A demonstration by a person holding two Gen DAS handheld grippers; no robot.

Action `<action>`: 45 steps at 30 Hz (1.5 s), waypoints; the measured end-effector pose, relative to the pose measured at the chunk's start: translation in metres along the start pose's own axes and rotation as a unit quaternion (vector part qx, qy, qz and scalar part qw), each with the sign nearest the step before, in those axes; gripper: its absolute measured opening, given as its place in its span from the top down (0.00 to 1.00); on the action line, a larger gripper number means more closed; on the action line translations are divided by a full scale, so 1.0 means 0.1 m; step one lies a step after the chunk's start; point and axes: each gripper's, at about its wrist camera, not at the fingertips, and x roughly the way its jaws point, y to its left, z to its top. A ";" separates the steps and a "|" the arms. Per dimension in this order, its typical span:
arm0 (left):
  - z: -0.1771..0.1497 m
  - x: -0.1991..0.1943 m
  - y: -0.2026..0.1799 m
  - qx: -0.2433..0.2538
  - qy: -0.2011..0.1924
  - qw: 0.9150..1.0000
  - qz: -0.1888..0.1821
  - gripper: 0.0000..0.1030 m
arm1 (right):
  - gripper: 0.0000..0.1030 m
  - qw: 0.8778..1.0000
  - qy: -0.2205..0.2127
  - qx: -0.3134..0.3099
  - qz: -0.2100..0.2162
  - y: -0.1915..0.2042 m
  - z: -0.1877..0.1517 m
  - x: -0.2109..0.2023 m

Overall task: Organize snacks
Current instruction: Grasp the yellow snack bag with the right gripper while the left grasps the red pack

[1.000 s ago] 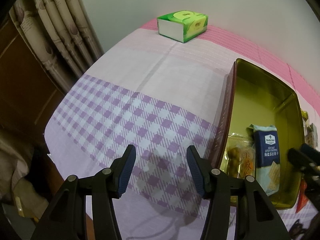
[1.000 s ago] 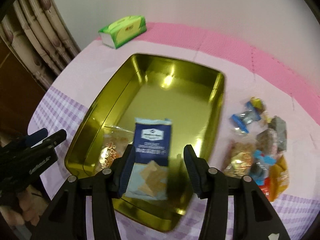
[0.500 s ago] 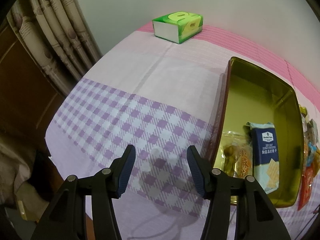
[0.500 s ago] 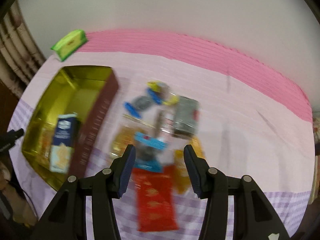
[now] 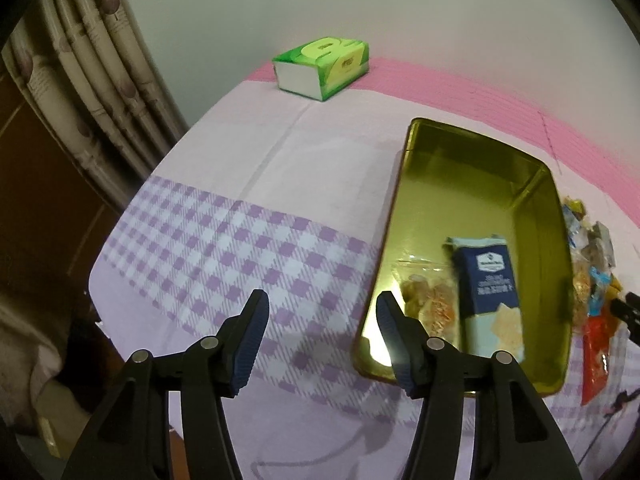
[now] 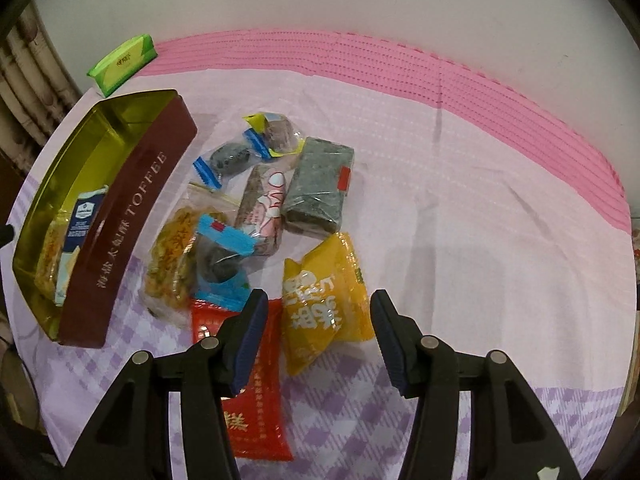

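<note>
A loose heap of wrapped snacks (image 6: 256,216) lies on the lilac checked tablecloth (image 6: 480,240), just beside the gold-lined rectangular toffee tin with maroon sides (image 6: 132,216). In the tin lie a navy-and-pale-blue cracker packet (image 5: 490,292) and a clear bag of golden pastry (image 5: 428,300). The right gripper (image 6: 316,332) hangs spread and empty over a puffy yellow packet (image 6: 326,300), a flat red packet (image 6: 256,400) beside it. The left gripper (image 5: 322,336) is spread, empty, above the cloth left of the tin. A green tissue box (image 5: 322,68) sits far back

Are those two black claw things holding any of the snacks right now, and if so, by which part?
Nothing is held. The left gripper is open over the checked cloth, and the right gripper is open above the yellow packet, its jaws apart and not touching it.
</note>
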 end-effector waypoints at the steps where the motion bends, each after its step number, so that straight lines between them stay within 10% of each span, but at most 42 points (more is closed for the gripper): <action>1: -0.01 -0.03 -0.02 0.004 0.000 1.000 -0.001 0.45 | 0.51 1.000 0.000 -0.001 0.002 -0.01 0.00 0.02; 18: -0.05 -0.36 -1.19 0.106 0.011 0.991 -0.079 0.41 | 0.69 0.999 -0.022 0.036 -0.010 -0.34 -0.15 0.11; 30: -0.29 -0.22 -2.30 0.148 0.107 0.968 -0.173 0.41 | 0.69 0.994 -0.032 0.094 -0.034 -0.80 -0.56 -0.03; 45: -0.39 0.10 -3.02 0.150 0.146 0.968 -0.140 0.41 | 0.68 0.992 -0.044 0.118 -0.014 -1.04 -0.82 -0.14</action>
